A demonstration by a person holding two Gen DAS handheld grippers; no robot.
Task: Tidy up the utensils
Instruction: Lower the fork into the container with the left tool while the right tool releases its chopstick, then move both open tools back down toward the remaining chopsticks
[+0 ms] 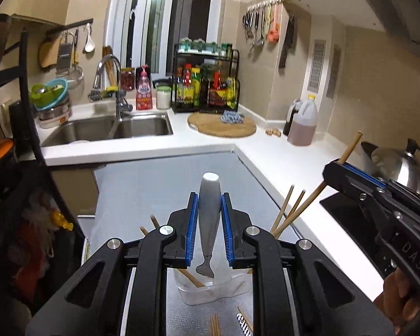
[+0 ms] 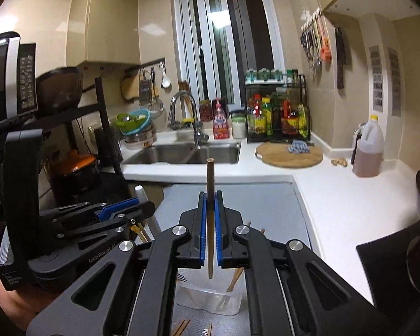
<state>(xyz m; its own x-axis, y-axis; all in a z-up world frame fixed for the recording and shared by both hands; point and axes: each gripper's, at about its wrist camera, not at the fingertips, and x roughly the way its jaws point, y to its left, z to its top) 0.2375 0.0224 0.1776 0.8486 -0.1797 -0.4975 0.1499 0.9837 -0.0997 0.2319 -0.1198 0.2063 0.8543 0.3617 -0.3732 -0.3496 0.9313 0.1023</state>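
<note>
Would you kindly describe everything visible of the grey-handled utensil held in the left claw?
The grey-handled utensil has a smooth, rounded handle, matte grey with a paler flat end, tapering down to a thin dark metal neck that widens below; the working end is mostly cut off, so its type is unclear. It stands nearly upright, handle end up, pinched between the blue pads of the left claw, above the clear plastic container that holds chopsticks.

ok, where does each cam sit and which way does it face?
Left wrist: on the left gripper, facing the steel sink; it clamps a grey-handled utensil; right gripper and hand at right.
Right wrist: on the right gripper, clamping a wooden chopstick; left gripper at left.
Shared: clear plastic container, sink, round wooden board.
</note>
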